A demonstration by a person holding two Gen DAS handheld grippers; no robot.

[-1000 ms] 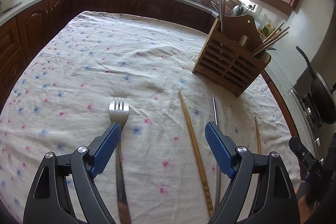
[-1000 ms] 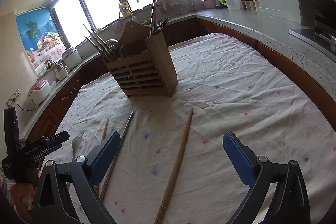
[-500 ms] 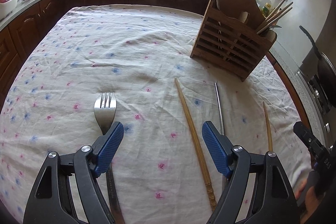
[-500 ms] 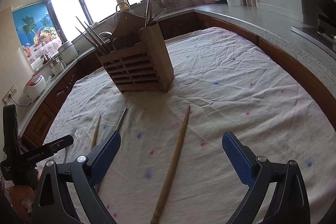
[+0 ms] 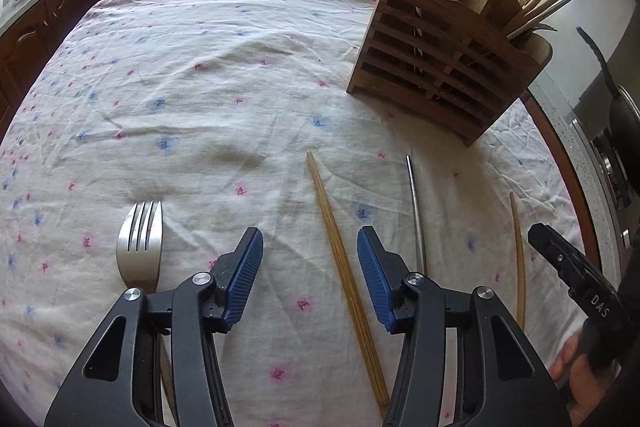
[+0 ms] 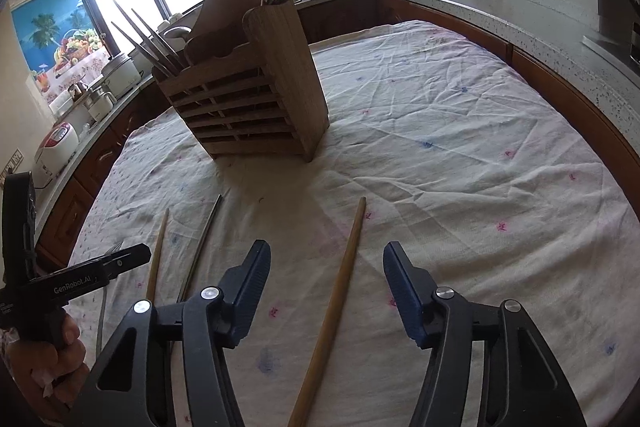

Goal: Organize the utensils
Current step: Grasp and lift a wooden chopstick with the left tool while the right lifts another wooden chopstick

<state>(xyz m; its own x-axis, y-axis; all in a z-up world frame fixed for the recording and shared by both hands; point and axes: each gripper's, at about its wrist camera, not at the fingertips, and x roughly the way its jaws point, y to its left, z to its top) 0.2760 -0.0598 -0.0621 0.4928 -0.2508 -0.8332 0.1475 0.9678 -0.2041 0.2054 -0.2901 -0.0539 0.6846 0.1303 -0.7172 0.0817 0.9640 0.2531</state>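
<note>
Left gripper (image 5: 310, 279): jaws closing, narrower than a second ago; now straddles chopstick (image 5: 344, 263), not the fork (image 5: 140, 247), untouched.
Right gripper (image 6: 326, 291): closing, narrower; chopstick (image 6: 340, 291) between, untouched.

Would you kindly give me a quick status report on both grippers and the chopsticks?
Left gripper closing round a wooden chopstick, not yet pinched. Right gripper closing round another wooden chopstick, same. Wooden holder upright beyond, nothing blocking.

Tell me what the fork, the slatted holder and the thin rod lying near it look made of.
Fork: metal, likely stainless steel; bright silvery sheen. Slatted holder: wood or bamboo, brown and matte, grain visible on its side. Thin rod: probably metal; grey, slim, glinting.
</note>
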